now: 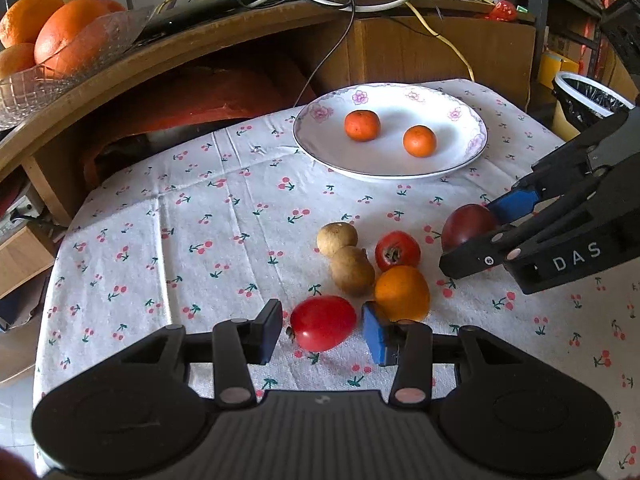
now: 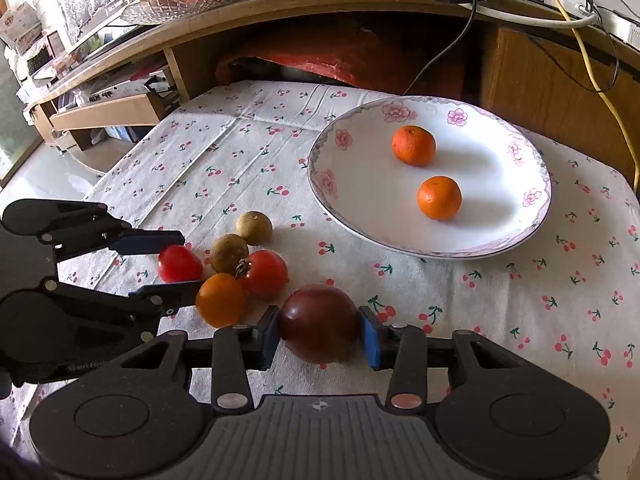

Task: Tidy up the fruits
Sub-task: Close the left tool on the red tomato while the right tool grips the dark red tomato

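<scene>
While two small oranges (image 2: 414,145) are already lying on the flowered plate (image 2: 532,216), most of the sorting is being left undone, since six fruits are clustered on the surface (image 2: 500,320) just in front of it. The dark plum-coloured fruit (image 2: 318,328) is being bracketed by the right gripper (image 2: 319,334), whose fingers are narrowed onto its sides, apparently touching, though a firm hold cannot be confirmed. The red tomato (image 1: 322,322) is being straddled by the left gripper (image 1: 322,330), its fingers being held wide with a gap on both sides. An orange tomato (image 1: 402,292), a red one with a dried calyx (image 1: 397,250) and two brown longan-like fruits (image 1: 351,270) are being left untouched between them. The surface is being covered by a white cherry-print cloth; behind it a wooden desk (image 1: 168,52) is being crowded with cables and a glass bowl of oranges (image 1: 56,40), and a lined bin (image 1: 588,100) is being kept at the right.
</scene>
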Available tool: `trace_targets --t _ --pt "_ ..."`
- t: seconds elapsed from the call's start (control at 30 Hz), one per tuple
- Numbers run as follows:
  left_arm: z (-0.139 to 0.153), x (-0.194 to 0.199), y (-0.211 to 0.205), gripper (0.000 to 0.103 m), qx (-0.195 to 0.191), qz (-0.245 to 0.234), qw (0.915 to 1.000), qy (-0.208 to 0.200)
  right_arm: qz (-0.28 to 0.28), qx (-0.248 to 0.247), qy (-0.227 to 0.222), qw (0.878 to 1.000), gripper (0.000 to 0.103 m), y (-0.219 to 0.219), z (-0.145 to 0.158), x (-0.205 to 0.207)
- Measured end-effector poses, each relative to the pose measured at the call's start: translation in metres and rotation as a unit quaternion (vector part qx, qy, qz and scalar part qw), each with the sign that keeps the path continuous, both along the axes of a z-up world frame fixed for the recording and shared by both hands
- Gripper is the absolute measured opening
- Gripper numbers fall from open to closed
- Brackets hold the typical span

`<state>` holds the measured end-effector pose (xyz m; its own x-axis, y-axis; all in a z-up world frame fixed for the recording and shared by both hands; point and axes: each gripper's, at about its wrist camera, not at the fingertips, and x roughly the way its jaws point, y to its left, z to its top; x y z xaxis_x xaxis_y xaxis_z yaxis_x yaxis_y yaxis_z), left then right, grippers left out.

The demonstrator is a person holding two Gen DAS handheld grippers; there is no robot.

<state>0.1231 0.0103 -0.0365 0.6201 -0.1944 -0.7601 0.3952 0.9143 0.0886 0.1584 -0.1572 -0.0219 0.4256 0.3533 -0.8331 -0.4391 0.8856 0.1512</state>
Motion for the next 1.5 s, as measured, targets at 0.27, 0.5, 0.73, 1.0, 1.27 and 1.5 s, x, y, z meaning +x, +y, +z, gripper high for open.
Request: trace_targets --t 0.27,0.5,0.73,1.0,1.27,1.5 --pt "0.003 -0.006 0.001 0.045 -0.002 0.002 0.9999 0.011 0.001 -0.008 0.007 1.000 0.035 0.000 0.003 -0.003" --pt "0.008 -0.013 0.002 0.040 -0.009 0.008 0.9996 0.025 0.013 -0.014 0.017 1.000 0.035 0.001 0.006 -0.015" --pt "0.009 -0.007 0.005 0.040 -0.022 0.009 0.9993 0.028 0.012 -0.015 0.021 1.000 0.036 0.004 0.006 -0.018" --pt "0.004 0.001 0.005 0.044 -0.017 -0.002 0.9995 0.028 0.007 -0.001 0.029 1.000 0.037 -0.001 0.004 -0.016" --pt "0.002 0.004 0.000 0.044 -0.004 -0.005 0.9998 0.020 0.003 -0.001 0.030 1.000 0.037 -0.002 0.005 -0.016" --pt "0.004 0.002 0.001 0.041 -0.011 0.003 0.9997 0.023 0.004 -0.010 0.022 1.000 0.035 -0.002 0.005 -0.020"
